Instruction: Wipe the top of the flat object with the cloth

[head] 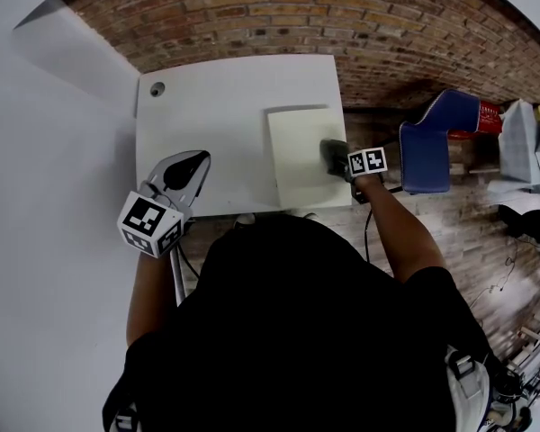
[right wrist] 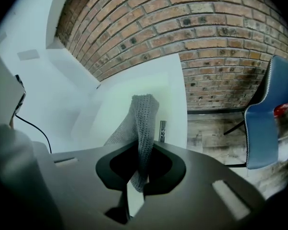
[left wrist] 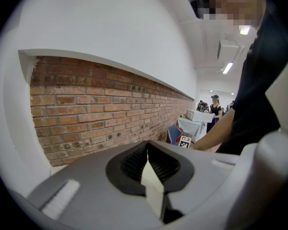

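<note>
Cloth, grey and knitted, is pinched between the closed jaws of the right gripper and stands up out of them in a narrow fold. In the head view that gripper sits low at the right edge of the flat object, with its marker cube just behind and the person's bare forearm running back from it. The left gripper has its jaws drawn together with nothing between them. It is tilted up toward the brick wall rather than down at the desk. From above, the left gripper hangs over the desk's near-left corner, well apart from the flat object, with its own marker cube toward the person. The flat object is a pale cream sheet lying flat on the white desk. It takes up the right near part of the top, reaches the near edge and lies close along the right edge. A small round hole marks the desk's far-left corner. Beyond the right edge a blue chair stands on the wooden floor, and it shows again in the right gripper view.
</note>
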